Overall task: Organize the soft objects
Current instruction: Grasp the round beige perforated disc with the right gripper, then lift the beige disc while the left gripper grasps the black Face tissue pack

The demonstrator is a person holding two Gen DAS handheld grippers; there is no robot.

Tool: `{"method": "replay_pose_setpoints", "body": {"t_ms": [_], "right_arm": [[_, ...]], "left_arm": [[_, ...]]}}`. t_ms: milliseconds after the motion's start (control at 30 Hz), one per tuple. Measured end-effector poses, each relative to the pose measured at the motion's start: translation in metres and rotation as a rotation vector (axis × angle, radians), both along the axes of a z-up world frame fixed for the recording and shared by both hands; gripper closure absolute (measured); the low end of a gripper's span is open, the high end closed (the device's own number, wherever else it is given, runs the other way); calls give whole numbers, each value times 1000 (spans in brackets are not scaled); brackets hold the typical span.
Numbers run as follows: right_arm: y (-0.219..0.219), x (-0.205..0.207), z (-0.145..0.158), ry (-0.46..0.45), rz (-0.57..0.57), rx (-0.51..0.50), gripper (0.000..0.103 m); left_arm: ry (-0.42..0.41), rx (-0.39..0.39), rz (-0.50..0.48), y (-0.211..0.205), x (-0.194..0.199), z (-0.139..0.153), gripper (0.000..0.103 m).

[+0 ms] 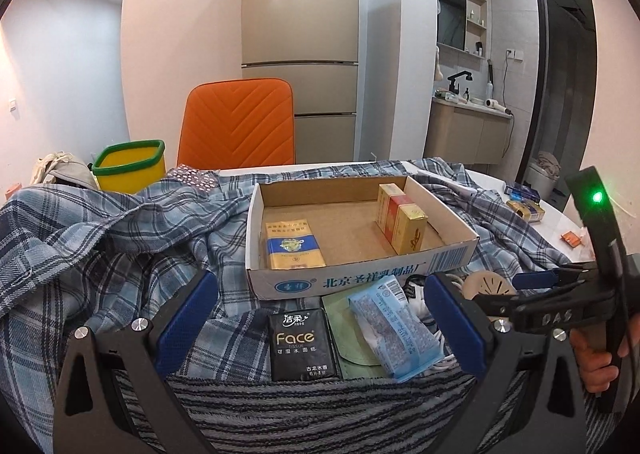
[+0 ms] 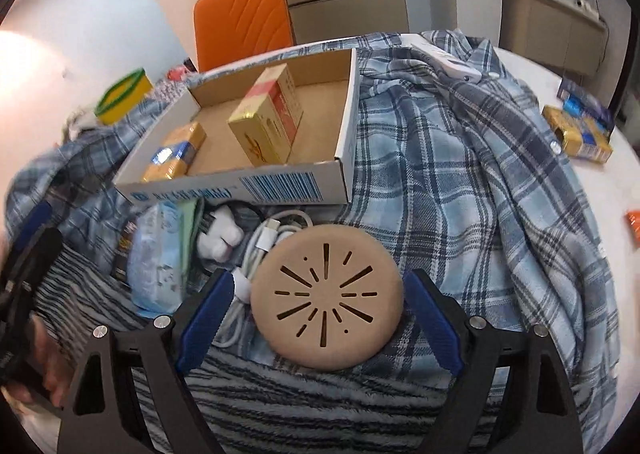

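Cardboard tray (image 1: 448,260), low-walled, sits on a blue plaid shirt (image 1: 100,238) spread over the worktop (image 1: 560,222). Taking the tray as landmark.

Inside the tray: one flat yellow-and-blue pack (image 1: 294,244) at the near left corner; a cluster of gold and red cartons (image 1: 402,220) standing upright toward the right wall. Rest of the floor bare cardboard.

Tray's near wall: white with blue print, Chinese characters beginning "北京", a round blue logo at left, a barcode at right.

Just in front of the tray, on a grey striped fleecy cloth (image 1: 320,406): black tissue pack (image 1: 303,346) reading "Face TISSUE" with Chinese text; beside it a green pouch (image 1: 340,318); across that, a pale blue tissue packet (image 1: 394,334) with small print I cannot read. Further right, white cable (image 2: 264,250) and a tan round disc (image 2: 326,298) with slotted cut-outs.

Behind the tray to the left: yellow bin (image 1: 130,170), green rim, contents hidden.

Left hand-held gripper (image 1: 318,328): jaws spread wide, straddling the tissue packs, pads touching neither.

Right hand-held gripper (image 2: 320,320): jaws wide apart either side of the disc, not pressing on it; body lettered "DAS".
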State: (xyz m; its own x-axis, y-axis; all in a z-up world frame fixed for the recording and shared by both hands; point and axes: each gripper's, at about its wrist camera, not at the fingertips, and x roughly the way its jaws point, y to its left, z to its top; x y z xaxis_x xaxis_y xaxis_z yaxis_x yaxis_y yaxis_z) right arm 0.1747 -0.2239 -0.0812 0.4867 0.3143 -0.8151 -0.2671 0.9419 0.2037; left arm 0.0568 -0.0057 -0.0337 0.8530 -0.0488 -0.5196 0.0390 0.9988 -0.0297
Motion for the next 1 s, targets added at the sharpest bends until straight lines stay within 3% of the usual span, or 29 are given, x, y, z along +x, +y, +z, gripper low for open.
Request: {"method": "replay_pose_setpoints", "body": {"t_ms": [100, 333, 600, 667, 1000], "right_arm": [[8, -2, -4, -7, 10, -76, 13], [9, 2, -9, 6, 10, -91, 18], [14, -14, 6, -119, -9, -141, 20], [13, -19, 12, -161, -10, -139, 20], [7, -33, 31, -274, -52, -141, 20]], "left_arm": [[12, -2, 4, 1, 2, -1, 0], [43, -25, 22, 7, 7, -5, 0], [142, -67, 94, 23, 20, -17, 1], [183, -74, 107, 26, 25, -22, 11], [356, -49, 25, 15, 43, -47, 29]]}}
